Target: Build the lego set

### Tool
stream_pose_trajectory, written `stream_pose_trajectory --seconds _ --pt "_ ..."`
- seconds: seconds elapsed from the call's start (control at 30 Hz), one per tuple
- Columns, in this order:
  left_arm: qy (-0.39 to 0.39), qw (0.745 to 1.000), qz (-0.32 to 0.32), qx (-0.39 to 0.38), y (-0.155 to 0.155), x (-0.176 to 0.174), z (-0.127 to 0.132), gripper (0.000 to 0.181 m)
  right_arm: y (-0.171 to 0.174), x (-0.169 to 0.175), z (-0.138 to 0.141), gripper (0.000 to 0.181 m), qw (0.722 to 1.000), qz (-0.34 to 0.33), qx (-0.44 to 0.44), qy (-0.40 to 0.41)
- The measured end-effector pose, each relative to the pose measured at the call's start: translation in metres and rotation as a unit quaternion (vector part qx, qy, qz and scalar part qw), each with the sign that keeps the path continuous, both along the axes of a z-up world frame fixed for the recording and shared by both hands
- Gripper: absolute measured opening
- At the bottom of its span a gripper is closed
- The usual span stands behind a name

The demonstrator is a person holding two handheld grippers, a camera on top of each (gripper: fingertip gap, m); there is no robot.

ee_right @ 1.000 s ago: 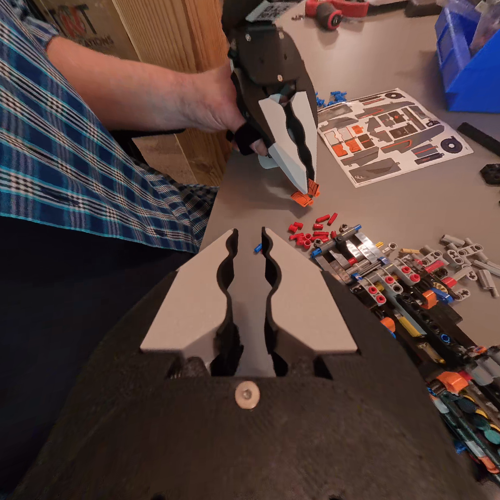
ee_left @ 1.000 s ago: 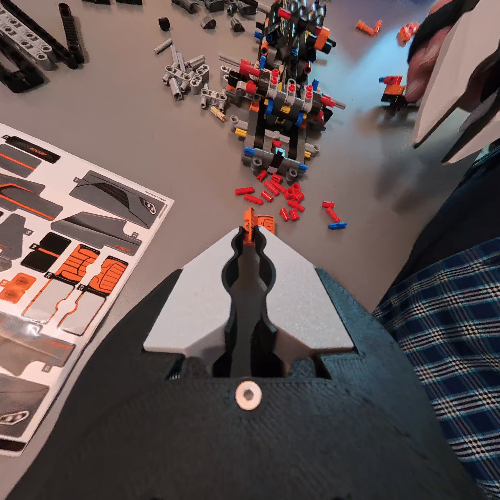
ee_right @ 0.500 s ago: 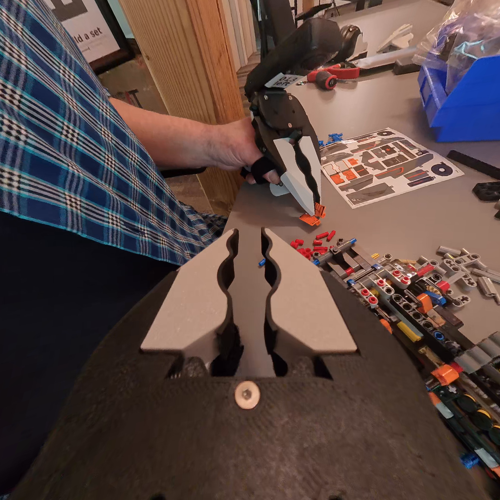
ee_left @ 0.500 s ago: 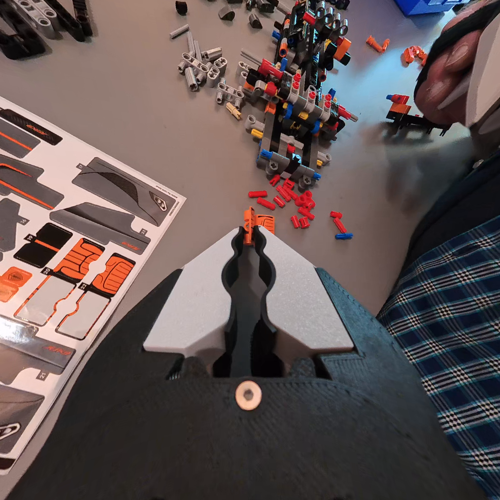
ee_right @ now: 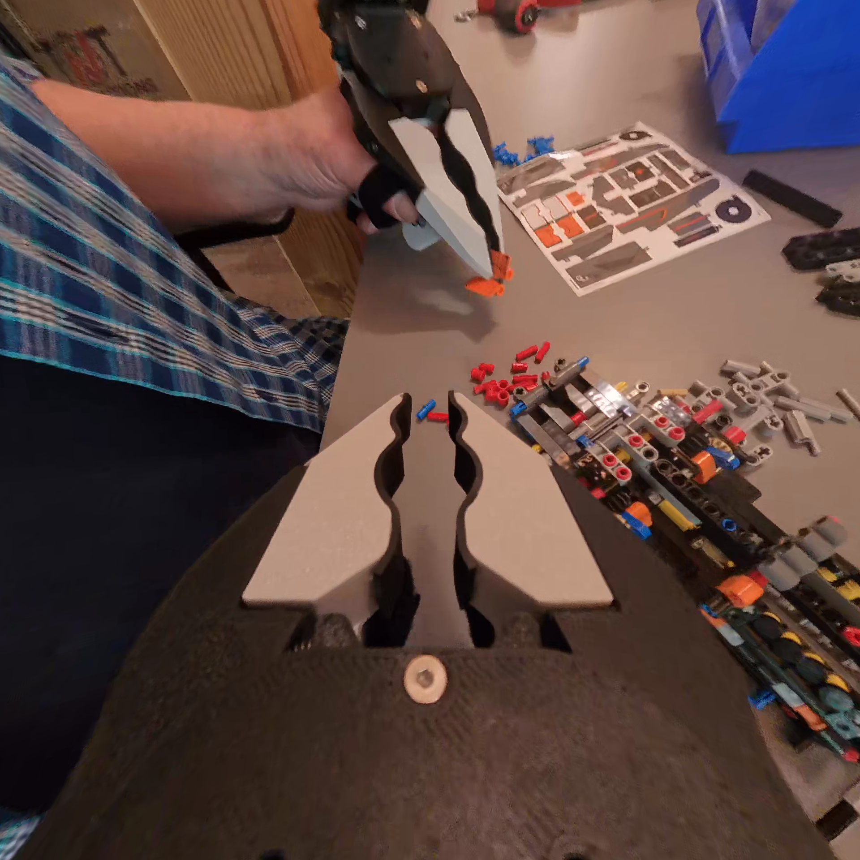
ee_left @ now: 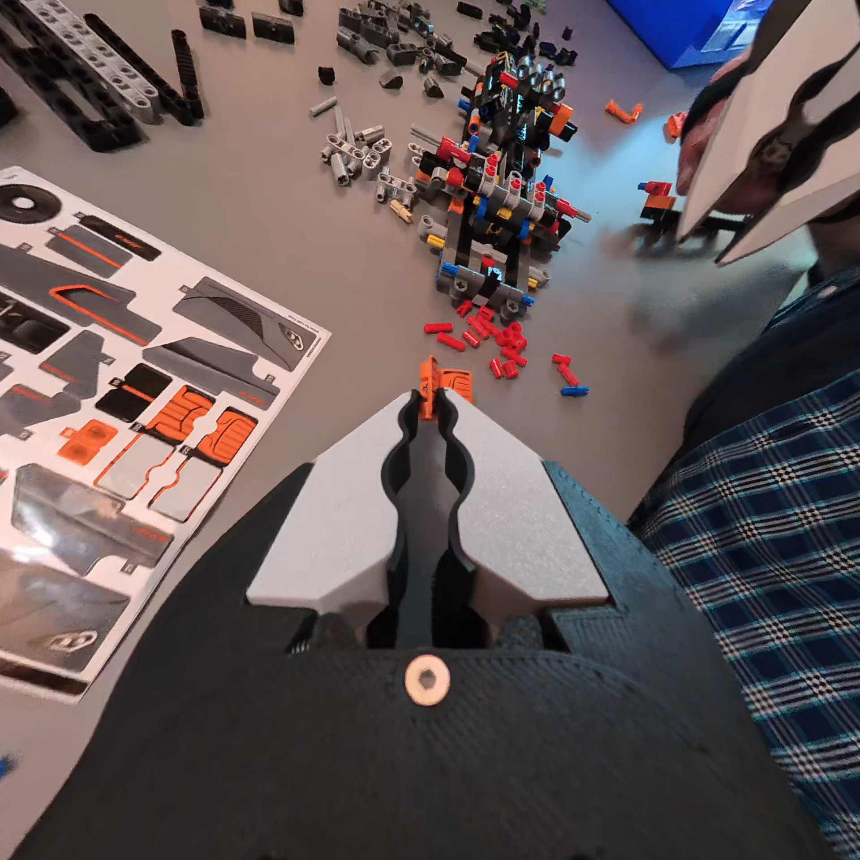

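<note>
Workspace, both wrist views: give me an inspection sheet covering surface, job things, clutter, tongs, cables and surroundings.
Surface: grey table, mostly covered with parts.
Job things: half-built model; orange piece; red pins in front of the model; sticker sheet.
Clutter: grey connectors, black beams, small orange and black subassembly.
Tongs: left tongs shut on the orange piece, above the table; right tongs open, empty, over the table edge.
Cables: nothing seen.
Surroundings: blue bin, wooden post, person's plaid shirt.
</note>
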State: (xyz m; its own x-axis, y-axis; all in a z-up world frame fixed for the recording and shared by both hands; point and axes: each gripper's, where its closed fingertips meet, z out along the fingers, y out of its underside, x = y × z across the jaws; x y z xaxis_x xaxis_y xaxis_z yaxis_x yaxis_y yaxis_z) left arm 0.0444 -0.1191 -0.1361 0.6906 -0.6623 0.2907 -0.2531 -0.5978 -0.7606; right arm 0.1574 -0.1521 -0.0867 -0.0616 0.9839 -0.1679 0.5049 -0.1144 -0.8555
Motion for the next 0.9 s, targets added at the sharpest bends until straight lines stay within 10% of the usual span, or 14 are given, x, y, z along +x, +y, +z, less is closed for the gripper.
stream_pose_trajectory --seconds 0.9 --pt "-0.103 0.984 -0.08 0.125 -0.036 0.0 0.046 0.007 -0.017 -0.028 -0.064 0.014 0.971 -0.201 0.02 -0.127"
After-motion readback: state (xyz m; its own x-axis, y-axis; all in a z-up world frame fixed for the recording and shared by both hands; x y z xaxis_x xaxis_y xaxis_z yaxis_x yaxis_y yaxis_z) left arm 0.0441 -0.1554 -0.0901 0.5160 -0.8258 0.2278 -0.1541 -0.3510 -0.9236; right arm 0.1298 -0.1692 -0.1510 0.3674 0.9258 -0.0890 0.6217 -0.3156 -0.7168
